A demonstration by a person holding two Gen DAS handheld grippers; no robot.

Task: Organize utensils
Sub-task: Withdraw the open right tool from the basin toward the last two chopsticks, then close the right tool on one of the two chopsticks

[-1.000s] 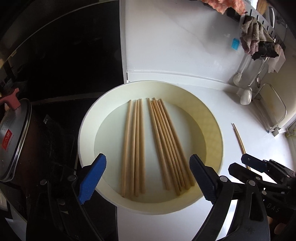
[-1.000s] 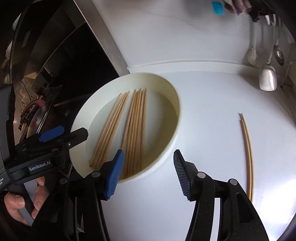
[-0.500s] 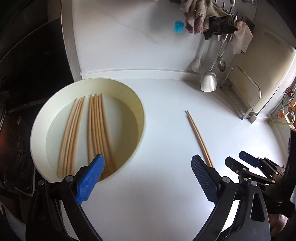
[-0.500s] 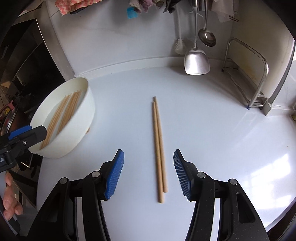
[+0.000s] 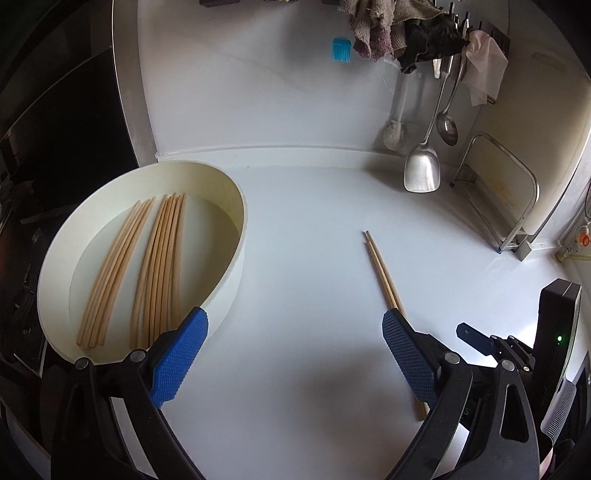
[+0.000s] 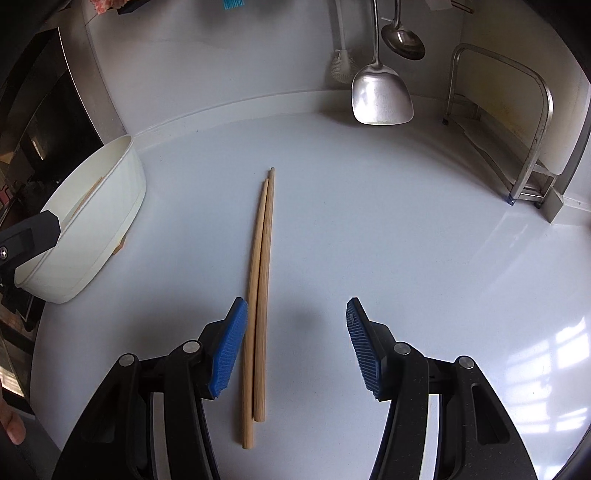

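Observation:
A pair of wooden chopsticks (image 6: pixel 260 280) lies side by side on the white counter; it also shows in the left wrist view (image 5: pixel 382 275). A white round bowl (image 5: pixel 236 258) at the left holds several more chopsticks (image 5: pixel 155 266) in two bunches. The bowl shows in the right wrist view (image 6: pixel 107 218) too. My right gripper (image 6: pixel 295 347) is open and empty, low over the near end of the pair, which lies just inside its left finger. My left gripper (image 5: pixel 291 354) is open and empty, between the bowl and the pair.
A metal spatula (image 6: pixel 382 94), a ladle (image 6: pixel 402 37) and a white brush (image 6: pixel 341 66) hang on the back wall. A metal rack (image 6: pixel 532 122) stands at the right. A dark stove area (image 5: pixel 55 129) lies left of the bowl. Cloths (image 5: pixel 406 33) hang above.
Both grippers have swung right, away from the bowl. The right gripper has come down closer over the loose pair. Both stay open.

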